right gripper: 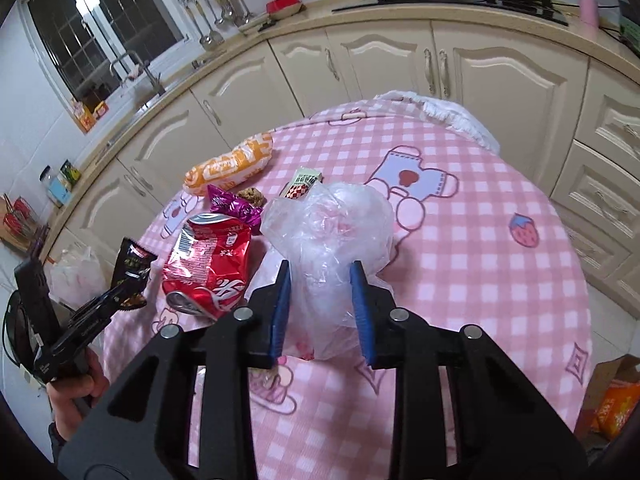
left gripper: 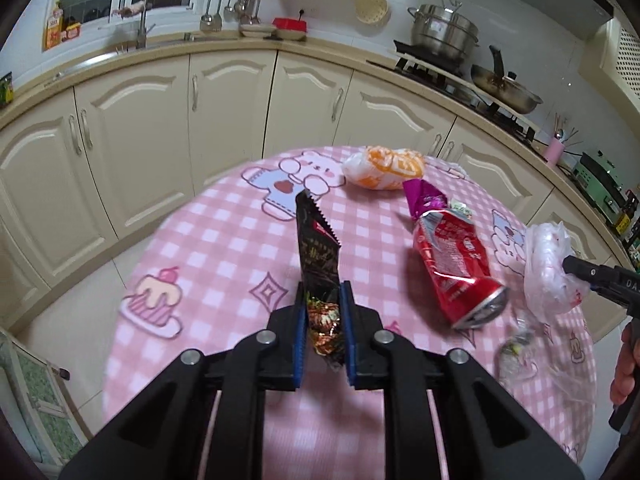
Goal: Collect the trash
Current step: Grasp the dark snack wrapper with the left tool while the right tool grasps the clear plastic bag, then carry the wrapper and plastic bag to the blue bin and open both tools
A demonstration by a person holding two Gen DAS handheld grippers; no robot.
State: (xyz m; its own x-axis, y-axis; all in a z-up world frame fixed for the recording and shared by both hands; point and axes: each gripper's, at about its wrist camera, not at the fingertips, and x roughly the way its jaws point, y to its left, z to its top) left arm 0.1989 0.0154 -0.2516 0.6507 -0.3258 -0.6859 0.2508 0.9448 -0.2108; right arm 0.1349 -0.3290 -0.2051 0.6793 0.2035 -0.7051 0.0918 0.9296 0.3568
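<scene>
My left gripper (left gripper: 323, 300) pinches the dark snack wrapper (left gripper: 318, 248) between its blue pads, the wrapper standing upright above the bench (left gripper: 208, 240). My right gripper (right gripper: 322, 280) brackets the clear plastic bag (right gripper: 332, 232); the pads press its sides, so I judge it held, though loosely. To do this step well, I keep both grips firm and lift straight up before travelling, since thin film slips and the bag may snag the crushed red can (right gripper: 208, 264) just beside it.

Still lying on the bench: the can, a purple wrapper (right gripper: 232, 204), an orange-and-white packet (right gripper: 228, 164).

The right wrist view alone shows a small checked box (right gripper: 302, 184) behind the bag. The left wrist view alone shows the stove pots (left gripper: 444, 32).
</scene>
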